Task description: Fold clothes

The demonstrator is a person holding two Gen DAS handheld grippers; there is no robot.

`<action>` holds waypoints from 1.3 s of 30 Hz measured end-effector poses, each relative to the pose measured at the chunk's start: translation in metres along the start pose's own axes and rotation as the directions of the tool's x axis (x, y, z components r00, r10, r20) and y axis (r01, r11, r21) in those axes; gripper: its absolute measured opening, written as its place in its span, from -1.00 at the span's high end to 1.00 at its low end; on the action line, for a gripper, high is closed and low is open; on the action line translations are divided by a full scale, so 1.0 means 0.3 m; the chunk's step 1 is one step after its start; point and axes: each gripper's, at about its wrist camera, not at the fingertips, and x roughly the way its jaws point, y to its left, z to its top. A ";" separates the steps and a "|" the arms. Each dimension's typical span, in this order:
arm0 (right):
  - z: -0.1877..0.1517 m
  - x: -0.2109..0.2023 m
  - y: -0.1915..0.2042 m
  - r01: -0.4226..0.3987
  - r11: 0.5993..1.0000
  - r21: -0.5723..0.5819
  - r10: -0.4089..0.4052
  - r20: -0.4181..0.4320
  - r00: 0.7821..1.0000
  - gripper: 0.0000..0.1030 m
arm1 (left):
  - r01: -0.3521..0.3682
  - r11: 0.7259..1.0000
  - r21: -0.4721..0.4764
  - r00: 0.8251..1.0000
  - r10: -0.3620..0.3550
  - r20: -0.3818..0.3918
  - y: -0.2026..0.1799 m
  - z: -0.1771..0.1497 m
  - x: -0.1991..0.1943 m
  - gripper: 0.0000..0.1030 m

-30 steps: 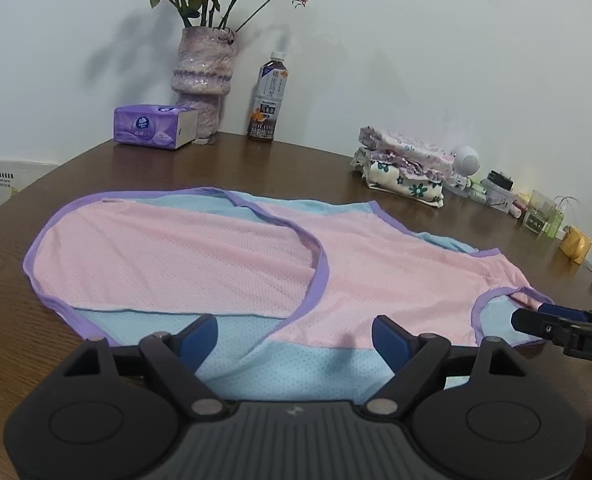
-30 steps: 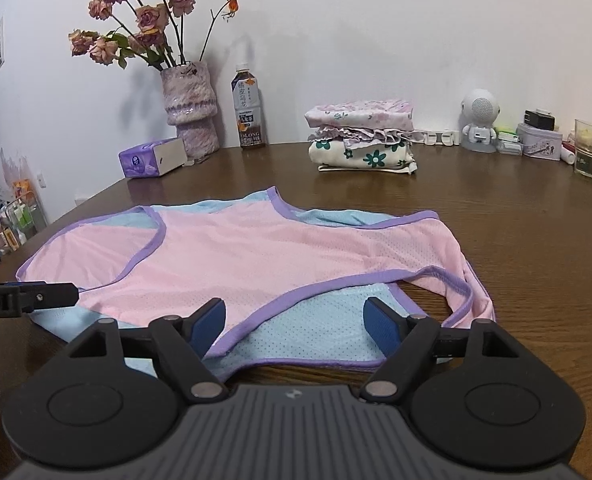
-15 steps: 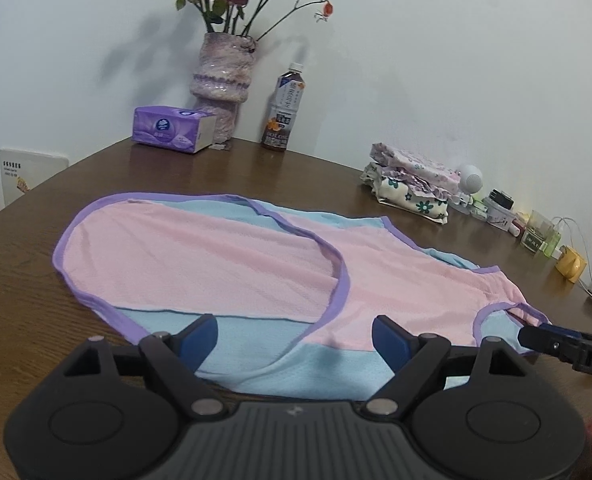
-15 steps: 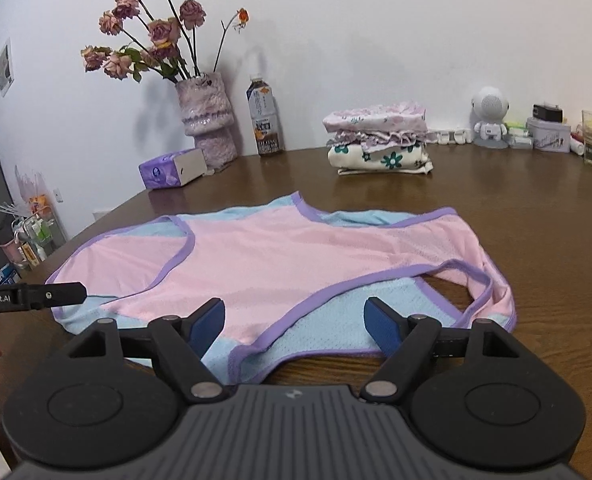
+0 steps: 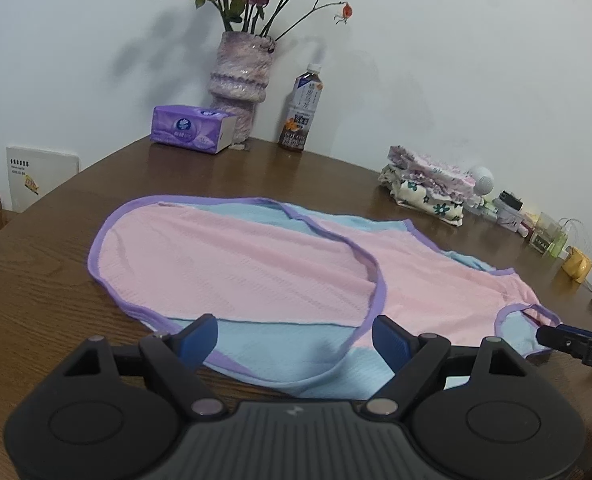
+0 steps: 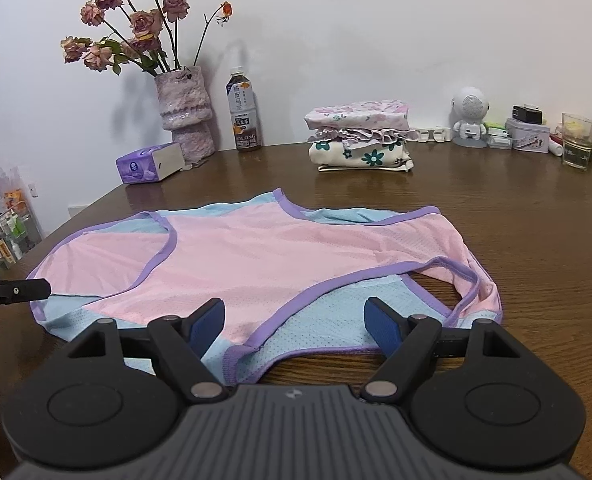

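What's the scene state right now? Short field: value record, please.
garment: pink and blue mesh top with purple trim, spread flat on the wooden table, not yet folded
left tongs: open, empty, at the near hem
right tongs: open, empty, at the near edge
done pile: folded clothes stack at the back
clutter: vase of roses, tea bottle, tissue box

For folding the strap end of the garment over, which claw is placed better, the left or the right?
Probably the right claw: it hangs open over the purple-trimmed strap loops of the pink and blue mesh garment. The left claw, also open, is over the other end.
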 end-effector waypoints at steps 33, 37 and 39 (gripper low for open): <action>0.016 0.079 0.018 0.050 0.999 0.000 -0.050 -0.101 0.994 -0.54 | 0.008 0.995 0.098 0.999 -0.005 -0.034 0.098 0.041 0.038 -0.60; 0.019 0.085 0.019 0.051 0.999 -0.010 -0.051 -0.106 0.993 -0.54 | 0.020 0.995 0.098 0.999 -0.015 -0.044 0.091 0.037 0.053 -0.60; 0.020 0.087 0.019 0.053 0.999 -0.012 -0.054 -0.107 0.993 -0.55 | 0.024 0.995 0.100 0.999 -0.019 -0.048 0.088 0.035 0.059 -0.60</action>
